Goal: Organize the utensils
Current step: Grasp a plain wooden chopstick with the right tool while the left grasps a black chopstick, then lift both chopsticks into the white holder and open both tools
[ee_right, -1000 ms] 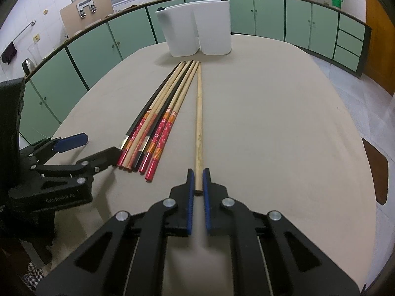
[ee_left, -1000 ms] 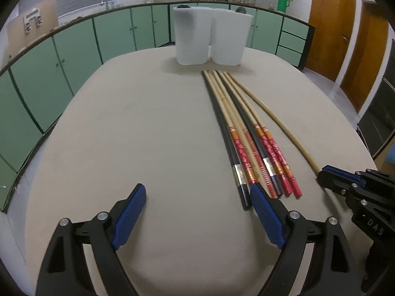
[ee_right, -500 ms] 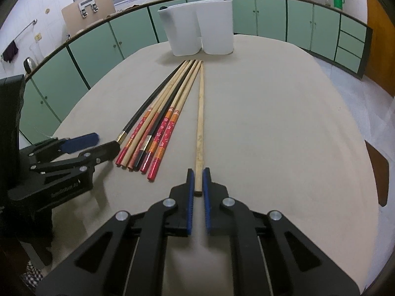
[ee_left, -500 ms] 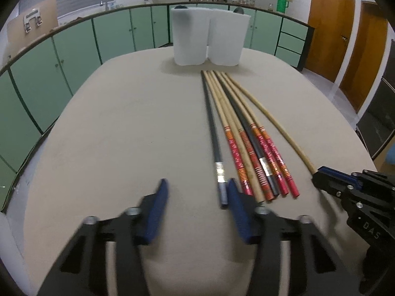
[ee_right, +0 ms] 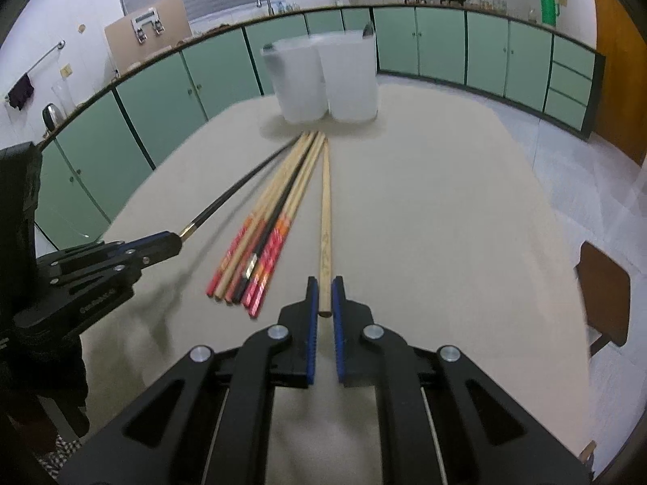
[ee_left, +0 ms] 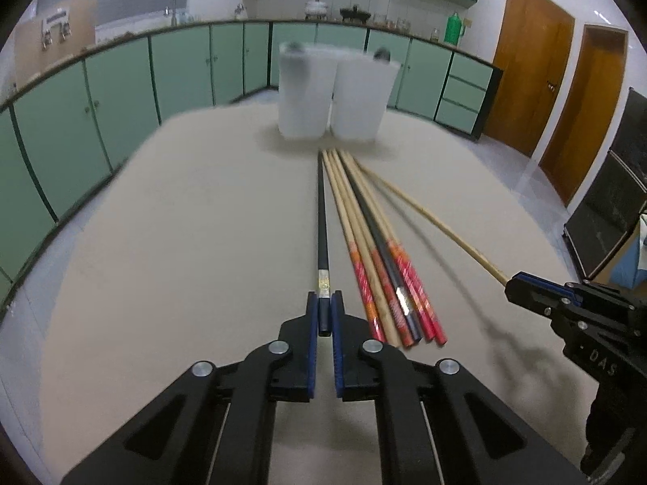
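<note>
My left gripper (ee_left: 324, 303) is shut on the near end of a black chopstick (ee_left: 322, 218), drawn apart from the bundle. It also shows in the right wrist view (ee_right: 226, 198), raised at the near end. My right gripper (ee_right: 324, 289) is shut on the near end of a plain wooden chopstick (ee_right: 325, 202), which also shows in the left wrist view (ee_left: 428, 214). A bundle of red-handled and black chopsticks (ee_left: 380, 266) lies on the beige table (ee_left: 182, 242) between them. Two white holders (ee_left: 335, 93) stand at the far end.
Green cabinets (ee_left: 121, 93) ring the table on the far and left sides. Wooden doors (ee_left: 566, 93) are at the right. A brown chair seat (ee_right: 602, 283) stands off the table's right edge. The right gripper's body (ee_left: 586, 323) shows in the left view.
My left gripper has closed from wide open onto the black chopstick and pulled it away from the bundle. Both grippers have lifted the chopsticks' near ends; the right stayed shut.
</note>
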Tool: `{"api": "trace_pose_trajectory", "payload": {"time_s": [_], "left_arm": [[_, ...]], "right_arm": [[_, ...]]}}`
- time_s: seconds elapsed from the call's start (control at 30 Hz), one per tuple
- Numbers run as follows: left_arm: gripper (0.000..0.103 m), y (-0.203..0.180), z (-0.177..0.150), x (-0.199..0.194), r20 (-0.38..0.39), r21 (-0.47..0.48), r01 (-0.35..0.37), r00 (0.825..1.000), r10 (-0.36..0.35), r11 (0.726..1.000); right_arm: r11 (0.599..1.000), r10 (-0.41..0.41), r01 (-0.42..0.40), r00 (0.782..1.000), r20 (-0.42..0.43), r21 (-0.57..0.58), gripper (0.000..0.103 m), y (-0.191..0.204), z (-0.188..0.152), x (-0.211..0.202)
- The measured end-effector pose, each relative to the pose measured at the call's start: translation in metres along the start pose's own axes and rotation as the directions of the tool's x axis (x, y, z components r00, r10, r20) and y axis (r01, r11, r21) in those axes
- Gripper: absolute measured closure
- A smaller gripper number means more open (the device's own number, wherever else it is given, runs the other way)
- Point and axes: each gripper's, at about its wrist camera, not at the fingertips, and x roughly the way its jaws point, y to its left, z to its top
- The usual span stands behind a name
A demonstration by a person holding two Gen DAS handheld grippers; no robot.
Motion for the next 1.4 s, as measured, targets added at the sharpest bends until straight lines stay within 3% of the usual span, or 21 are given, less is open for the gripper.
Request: {"api": "trace_pose_trajectory", "payload": {"time_s": [0.27,0.57,0.83,1.17,1.4], "left_arm": [[0.097,0.002,0.035,-0.051,0.134,0.011,-0.014,0.991,0.012,1.0],[0.097,0.001,0.087,-0.09,0.266,0.037,0.004,0.964,-0.014,0.999],[0.097,-0.002,0.123,-0.092,0.298,0.081,0.031,0.953,-0.054,0.996],[0.097,0.004,0.154,-0.083,0.306,0.068,0.068,0.948,-0.086,0.995],[0.097,-0.002,0.195,-0.103,0.387,0.107,0.074,0.916,-0.11,0.992]], "right_arm": [[1.0,0.011,-0.011,0.996,0.091,0.003,0.097,-0.002,0.032,-0.039],[0.999,0.05,-0.048,0.982,0.182,-0.018,0.096,0.0,0.081,-0.075],[0.995,0.088,-0.076,0.976,0.198,-0.064,0.097,0.002,0.139,-0.082],[0.992,0.093,-0.073,0.975,0.203,-0.105,0.097,-0.001,0.188,-0.085],[0.989,0.083,-0.042,0.953,0.293,-0.145,0.097,-0.002,0.242,-0.112]]}}
